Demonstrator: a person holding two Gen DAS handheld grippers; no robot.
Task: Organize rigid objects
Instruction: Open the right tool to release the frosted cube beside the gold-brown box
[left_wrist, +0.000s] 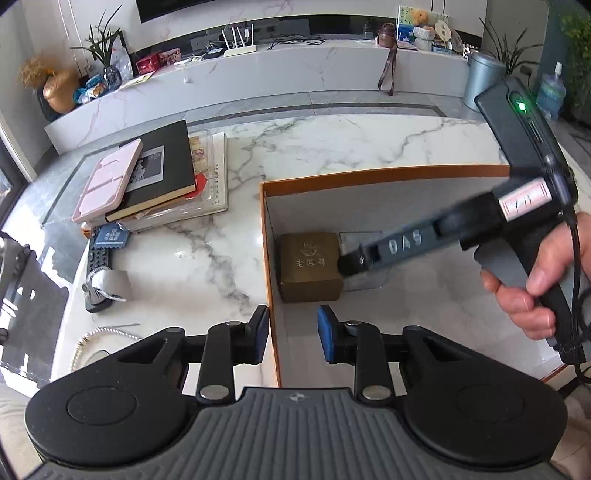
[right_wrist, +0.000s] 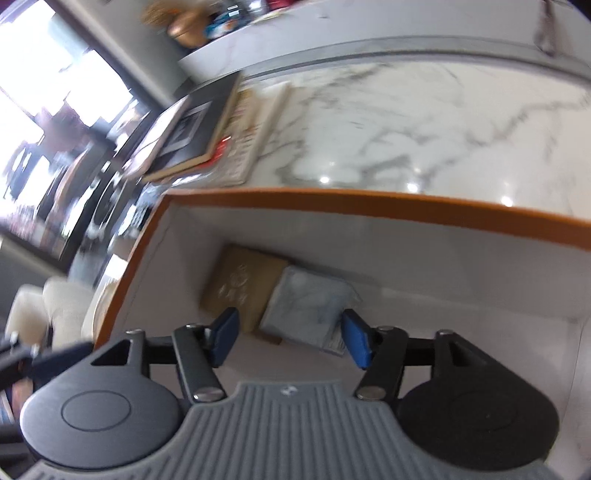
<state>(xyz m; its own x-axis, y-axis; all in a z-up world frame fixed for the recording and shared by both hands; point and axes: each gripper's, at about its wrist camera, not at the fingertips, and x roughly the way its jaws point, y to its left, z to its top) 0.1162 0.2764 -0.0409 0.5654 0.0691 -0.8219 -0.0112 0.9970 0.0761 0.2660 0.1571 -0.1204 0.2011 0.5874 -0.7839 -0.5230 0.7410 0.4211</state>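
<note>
An open white box with an orange rim stands on the marble table. In its near left corner lies a brown case with gold lettering. A flat clear case lies against its right side. My right gripper reaches down into the box with its jaws open on either side of the clear case, and the pads are not pressing it. My left gripper hovers over the box's left wall, open and narrow, holding nothing.
Left of the box sits a stack of books with a pink case on top. Nearer lie a black remote, a crumpled silver wrapper and a pearl necklace. A person's hand holds the right gripper's handle.
</note>
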